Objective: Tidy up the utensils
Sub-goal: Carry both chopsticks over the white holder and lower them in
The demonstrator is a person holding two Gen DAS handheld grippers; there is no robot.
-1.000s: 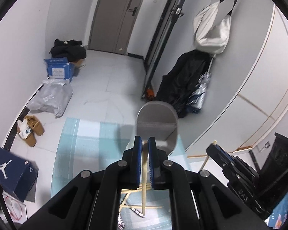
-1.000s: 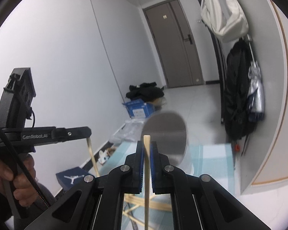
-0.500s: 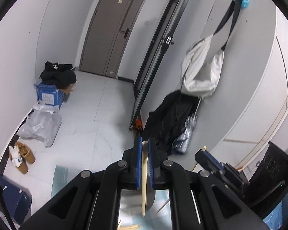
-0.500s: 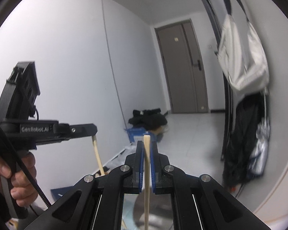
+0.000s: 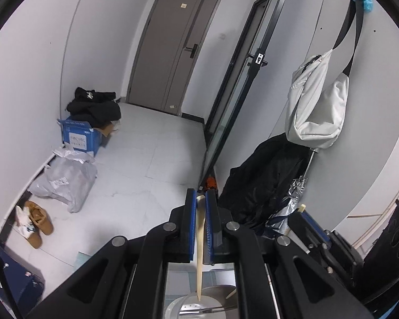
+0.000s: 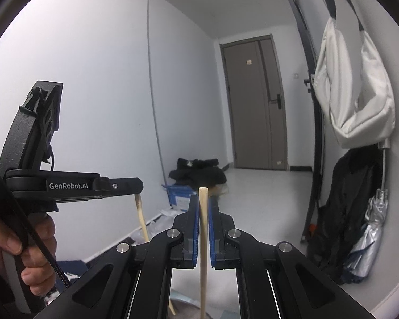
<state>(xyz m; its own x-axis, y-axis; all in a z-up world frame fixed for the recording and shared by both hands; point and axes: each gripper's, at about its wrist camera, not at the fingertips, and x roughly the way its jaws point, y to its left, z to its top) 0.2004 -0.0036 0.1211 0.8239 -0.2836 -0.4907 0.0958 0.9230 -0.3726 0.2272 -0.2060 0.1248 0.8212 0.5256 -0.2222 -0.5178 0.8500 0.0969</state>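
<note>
While each tool (image 5: 200,199) (image 6: 203,204) pinches chopstick (image 5: 200,250) (image 6: 203,239), metal holder (image 5: 199,304) beneath.

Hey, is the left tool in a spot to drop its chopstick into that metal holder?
Probably yes. The left tool grips its chopstick upright, tip hanging over the metal holder, with nothing visible between them.

A: Any writing you can read?
B: "GenRobot.AI", white letters on the left gripper (image 6: 137,190), just above the hand (image 6: 18,250).
A: The blue box (image 5: 78,137) label?
B: Too small to read.
</note>
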